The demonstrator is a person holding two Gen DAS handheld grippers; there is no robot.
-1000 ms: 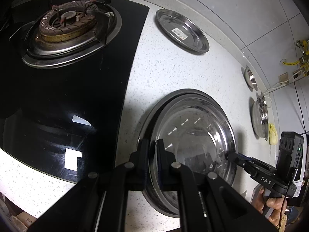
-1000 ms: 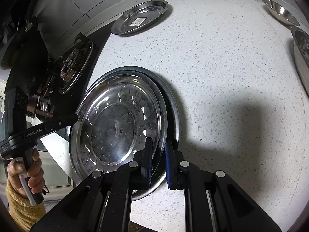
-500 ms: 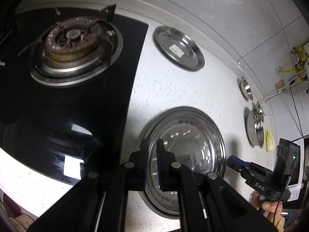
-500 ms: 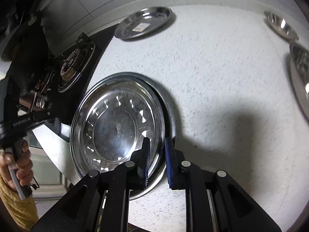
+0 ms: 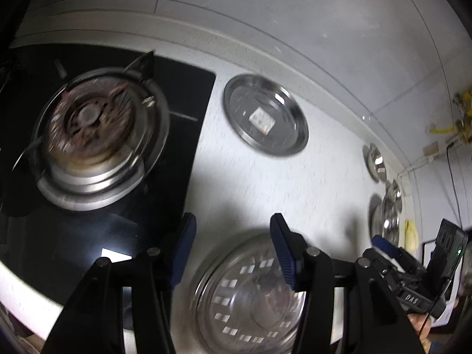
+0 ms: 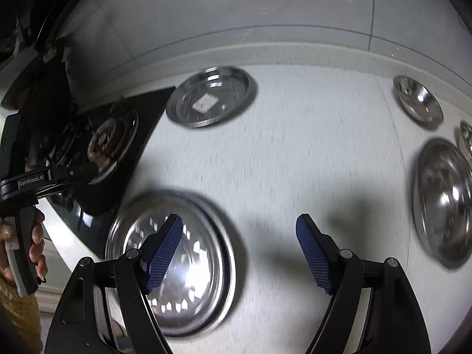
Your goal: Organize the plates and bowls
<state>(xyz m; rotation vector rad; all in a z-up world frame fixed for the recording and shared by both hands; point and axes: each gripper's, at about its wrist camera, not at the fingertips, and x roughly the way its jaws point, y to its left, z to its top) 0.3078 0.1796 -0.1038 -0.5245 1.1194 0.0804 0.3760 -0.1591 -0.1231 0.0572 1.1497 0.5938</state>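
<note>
A stack of large steel plates lies on the white counter near its front edge; it also shows in the right wrist view. My left gripper is open and empty above the stack's far left rim. My right gripper is open and empty above the stack's right rim. A smaller steel plate with a sticker lies near the back wall, also in the right wrist view. A small steel bowl and a larger steel bowl sit to the right.
A black glass hob with a gas burner takes up the left side of the counter. The tiled wall runs along the back. Cables and a yellow fitting hang at the far right.
Both grippers have opened and let go of the large plate, which now rests on the stack. Both have drawn back and up from the stack.
</note>
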